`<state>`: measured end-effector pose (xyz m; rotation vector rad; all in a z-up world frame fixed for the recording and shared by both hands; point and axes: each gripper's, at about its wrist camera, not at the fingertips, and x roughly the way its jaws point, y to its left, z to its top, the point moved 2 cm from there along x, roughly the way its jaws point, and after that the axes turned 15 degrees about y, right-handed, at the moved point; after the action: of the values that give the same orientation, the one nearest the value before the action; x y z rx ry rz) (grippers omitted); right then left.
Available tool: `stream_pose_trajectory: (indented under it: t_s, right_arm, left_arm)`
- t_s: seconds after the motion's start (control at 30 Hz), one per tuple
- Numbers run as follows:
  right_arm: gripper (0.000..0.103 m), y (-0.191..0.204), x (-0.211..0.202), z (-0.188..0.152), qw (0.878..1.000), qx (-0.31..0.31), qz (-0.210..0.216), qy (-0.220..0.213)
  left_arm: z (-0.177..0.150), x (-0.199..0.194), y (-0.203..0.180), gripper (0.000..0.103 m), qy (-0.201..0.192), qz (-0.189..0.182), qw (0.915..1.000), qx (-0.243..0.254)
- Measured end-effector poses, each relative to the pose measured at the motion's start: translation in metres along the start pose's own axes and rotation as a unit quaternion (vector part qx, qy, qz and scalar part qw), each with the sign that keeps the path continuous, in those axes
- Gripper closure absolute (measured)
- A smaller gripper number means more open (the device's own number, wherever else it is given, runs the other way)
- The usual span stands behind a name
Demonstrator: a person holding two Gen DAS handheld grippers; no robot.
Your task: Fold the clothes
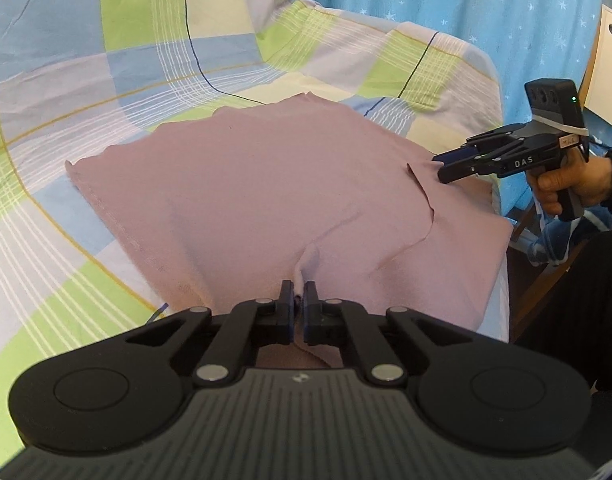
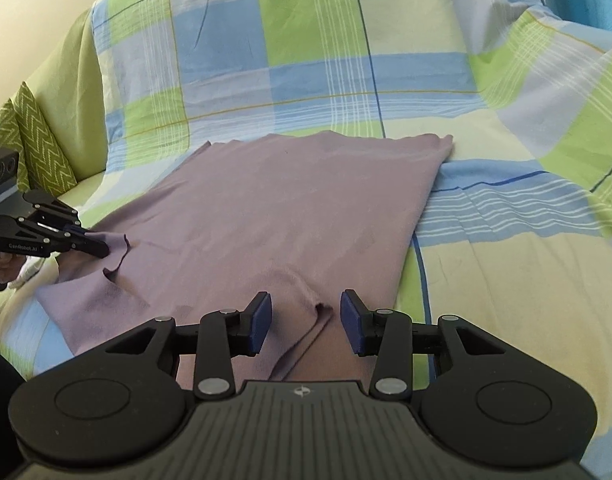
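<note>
pink garment point(image 1: 245, 192): near hem hidden under left gripper point(image 1: 299, 294) body; part of fabric pinched between its fingers, covered there. garment's right corner drops past bed edge, out of sight. chair point(image 1: 610, 64) right of garment: cut by frame edge, only pale back panel visible. person's hand point(image 1: 566, 184) right of garment: forearm cut off by frame edge. patterned cushion point(image 2: 33, 140) left of garment: partly hidden.

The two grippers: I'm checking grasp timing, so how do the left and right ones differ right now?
The left gripper has its jaws shut on a pinch of the pink garment; the right gripper has its jaws open, straddling a fold without clamping it. The left holds the garment's left edge; the right sits at the opposite edge. Both are black with blue pads.
</note>
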<state>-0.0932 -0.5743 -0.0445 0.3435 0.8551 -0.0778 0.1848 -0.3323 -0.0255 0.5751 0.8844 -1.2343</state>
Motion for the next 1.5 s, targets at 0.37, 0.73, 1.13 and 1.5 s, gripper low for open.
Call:
stream_pose_trajectory:
  t_s: [0.37,0.73,1.13,1.5]
  right_arm:
    - [0.101,0.023,-0.081,0.003,0.997,-0.009,-0.021,-0.070]
    - [0.101,-0.005,-0.048,0.134,0.989,-0.054,-0.097,-0.093]
    - [0.101,-0.085,0.070,0.184,0.990,-0.041,-0.129,-0.029]
    - [0.079,-0.063,0.024,0.139,0.989,0.001,-0.137,-0.063]
  left_arm:
    - [0.011,-0.079,-0.013,0.103,-0.063,0.019,0.9978,-0.008]
    - [0.124,-0.055,0.064,0.103,-0.080,0.068,0.9944,-0.001]
    - [0.141,0.061,0.154,0.102,-0.031,0.096,0.9936,-0.052]
    - [0.100,0.022,0.129,0.083,-0.047,0.116,0.9887,-0.083]
